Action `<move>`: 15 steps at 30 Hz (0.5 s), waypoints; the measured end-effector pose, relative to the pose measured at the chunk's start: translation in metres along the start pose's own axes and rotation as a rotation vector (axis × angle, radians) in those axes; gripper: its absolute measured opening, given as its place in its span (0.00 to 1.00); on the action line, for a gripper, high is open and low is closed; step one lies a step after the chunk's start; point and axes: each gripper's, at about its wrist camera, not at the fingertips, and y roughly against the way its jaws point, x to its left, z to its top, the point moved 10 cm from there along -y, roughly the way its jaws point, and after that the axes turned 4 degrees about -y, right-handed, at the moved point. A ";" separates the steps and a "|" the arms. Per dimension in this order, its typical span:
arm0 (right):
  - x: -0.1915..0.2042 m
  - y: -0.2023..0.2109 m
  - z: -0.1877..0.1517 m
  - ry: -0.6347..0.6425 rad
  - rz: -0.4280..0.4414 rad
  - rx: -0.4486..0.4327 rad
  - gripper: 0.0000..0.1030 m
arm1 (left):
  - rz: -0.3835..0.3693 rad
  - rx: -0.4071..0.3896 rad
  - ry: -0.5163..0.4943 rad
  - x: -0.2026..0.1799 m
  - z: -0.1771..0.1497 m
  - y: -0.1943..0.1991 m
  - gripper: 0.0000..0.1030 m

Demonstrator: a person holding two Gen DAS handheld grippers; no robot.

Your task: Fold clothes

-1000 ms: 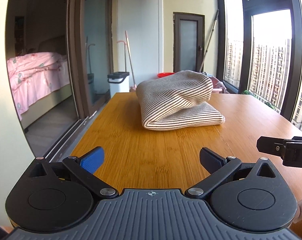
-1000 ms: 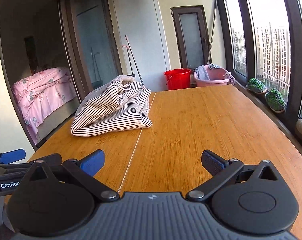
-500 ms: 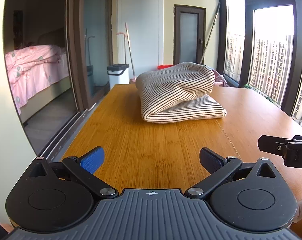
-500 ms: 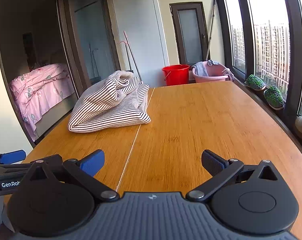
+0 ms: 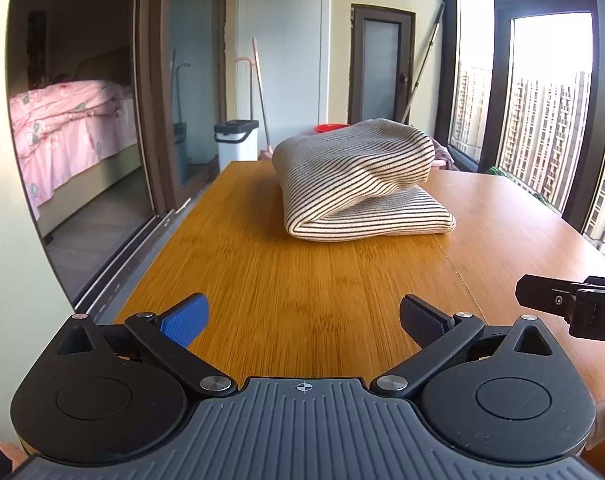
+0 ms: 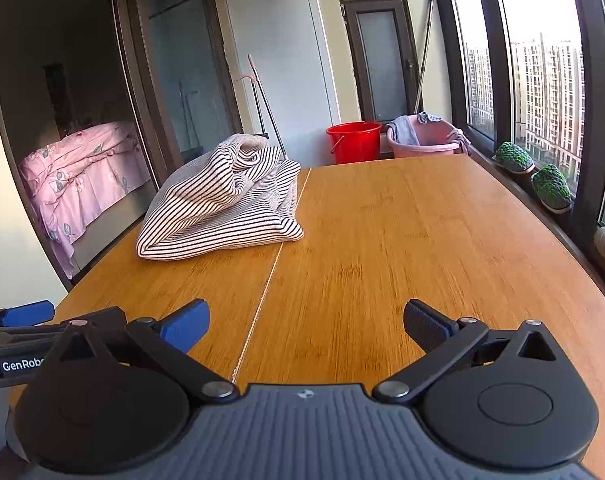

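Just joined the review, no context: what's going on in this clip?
A person holds two grippers over a wooden table. The left gripper and right gripper are both open and empty, short of the striped cream-and-black garment, which lies loosely bunched, untouched. Folding hasn't visibly started.

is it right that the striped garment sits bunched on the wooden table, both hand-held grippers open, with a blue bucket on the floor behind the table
Not quite: the plastic bucket is red, not blue, as the right wrist view shows. The rest holds: the striped knit garment sits bunched on the wooden table, and the left hand-held gripper and right hand-held gripper are open.
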 end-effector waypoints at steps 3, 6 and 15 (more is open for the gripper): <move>0.000 -0.002 -0.001 0.003 0.012 0.015 1.00 | 0.011 0.014 0.006 0.001 -0.001 -0.001 1.00; -0.001 -0.004 -0.001 0.006 0.020 0.028 1.00 | 0.016 0.028 0.013 0.001 -0.002 -0.002 1.00; -0.002 -0.002 -0.001 0.022 0.029 0.026 1.00 | 0.007 0.049 0.011 -0.009 -0.006 -0.002 1.00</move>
